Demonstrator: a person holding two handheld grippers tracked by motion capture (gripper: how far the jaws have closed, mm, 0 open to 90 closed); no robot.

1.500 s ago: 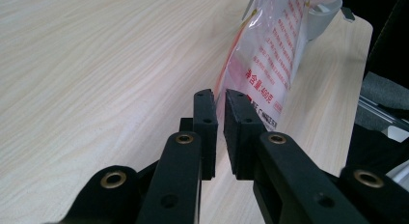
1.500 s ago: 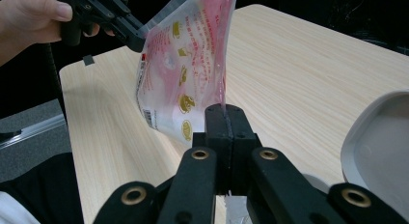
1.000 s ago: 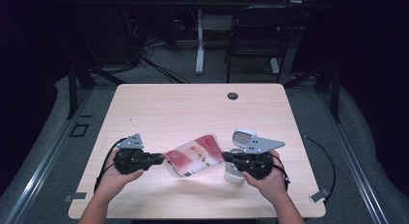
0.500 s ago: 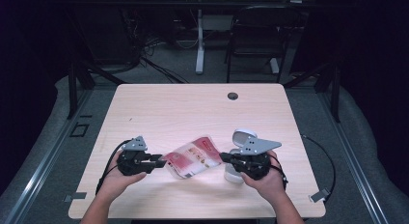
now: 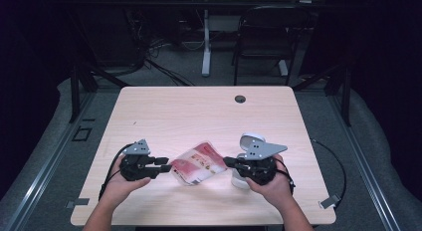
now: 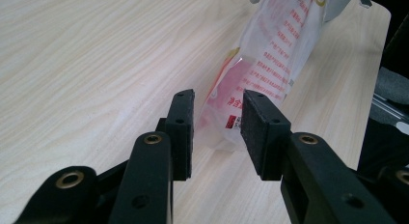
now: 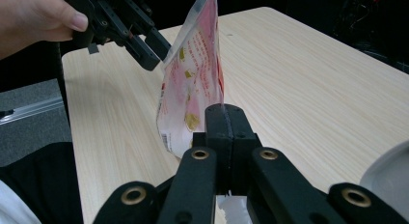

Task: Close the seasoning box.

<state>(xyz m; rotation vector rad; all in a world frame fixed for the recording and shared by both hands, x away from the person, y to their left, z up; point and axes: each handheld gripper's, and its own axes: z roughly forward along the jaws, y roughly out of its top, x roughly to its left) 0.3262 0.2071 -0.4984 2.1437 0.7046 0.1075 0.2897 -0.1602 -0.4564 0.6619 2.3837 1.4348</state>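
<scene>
The right gripper (image 5: pixel 228 162) is clamping its jaws together on one end of a pink-and-white printed plastic pouch (image 5: pixel 199 163), holding it above the near part of the pale wooden desk (image 5: pixel 199 116). The left gripper (image 5: pixel 165 165) is at the pouch's other end, its jaws having just been opening and standing apart around the edge, not pressing it.

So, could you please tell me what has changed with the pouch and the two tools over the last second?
The left tool has just been opening its jaws and has let go of the red-and-white pouch; the pouch's end sits loosely between its pads. The right tool stayed clamped on the other end, and the white container stayed put on the table.
</scene>
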